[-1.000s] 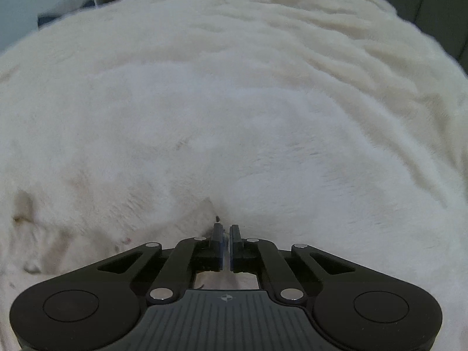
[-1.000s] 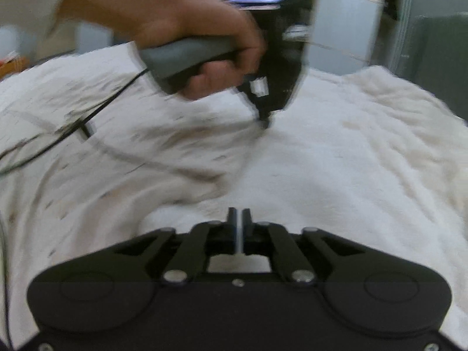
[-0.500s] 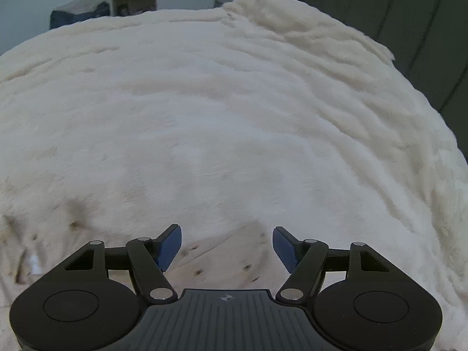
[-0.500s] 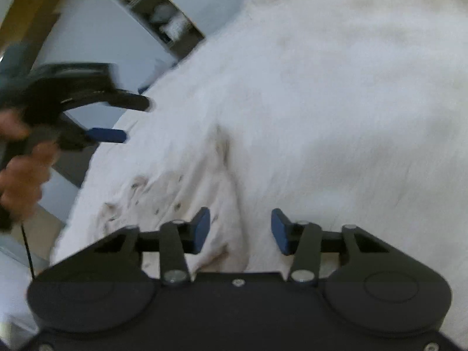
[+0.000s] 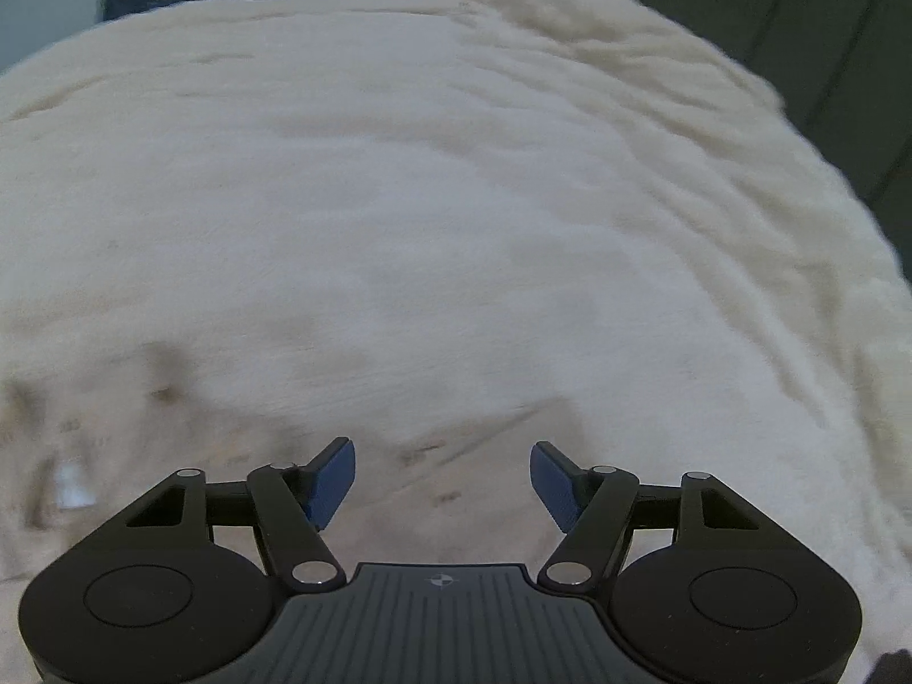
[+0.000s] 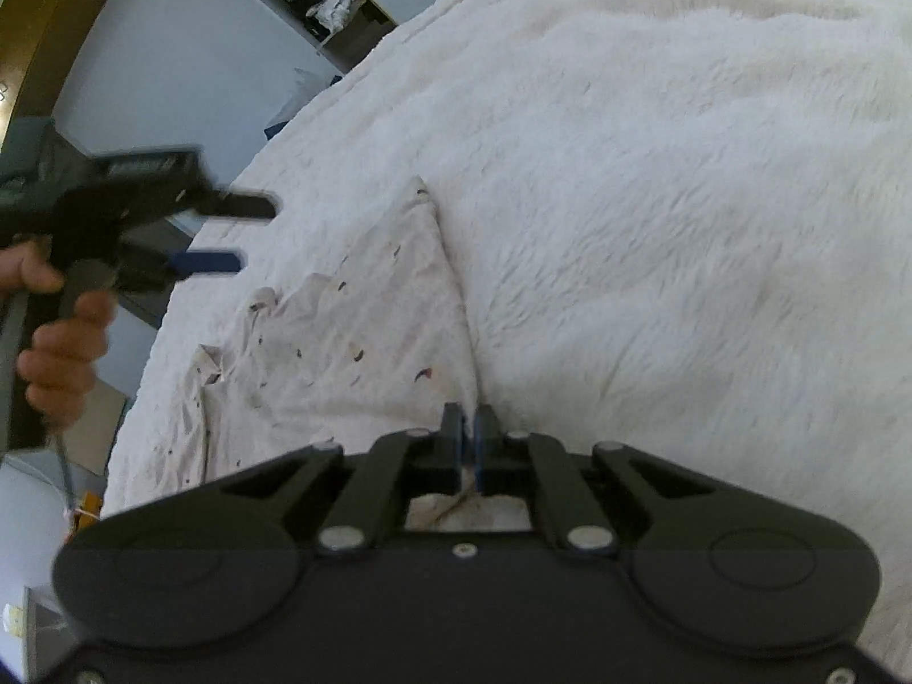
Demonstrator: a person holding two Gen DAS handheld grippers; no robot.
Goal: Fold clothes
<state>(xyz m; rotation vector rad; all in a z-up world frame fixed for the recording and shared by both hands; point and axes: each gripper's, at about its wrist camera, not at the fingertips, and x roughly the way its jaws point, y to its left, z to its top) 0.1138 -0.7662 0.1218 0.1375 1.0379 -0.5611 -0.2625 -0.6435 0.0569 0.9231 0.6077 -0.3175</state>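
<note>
Right wrist view: right gripper has its jaws pressed together on the near edge of a thin white garment with small dark printed specks, lower centre of frame. Garment lies crumpled on a fluffy white blanket covering the bed; one pointed corner reaches up toward mid-frame, loose rumpled edges trail to lower left. Left gripper is at left edge of frame, held in a hand, jaws spread, nothing between them, off the cloth, motion-blurred.

Left wrist view: left gripper jaws wide apart, empty, hovering over the blanket. Speckled garment shows blurred at bottom centre and lower left, just under and ahead of the blue pads.

Handling judgement: cloth looks light, limp, thin, no stiffness, so it will sag and bunch wherever unsupported. Plush blanket likely drags on it, so lifting probably beats sliding. Best hold is at edges or corners; the far pointed corner or the rumpled left edge looks like the free spot for the left tool. A one-layer pinch could slip.
</note>
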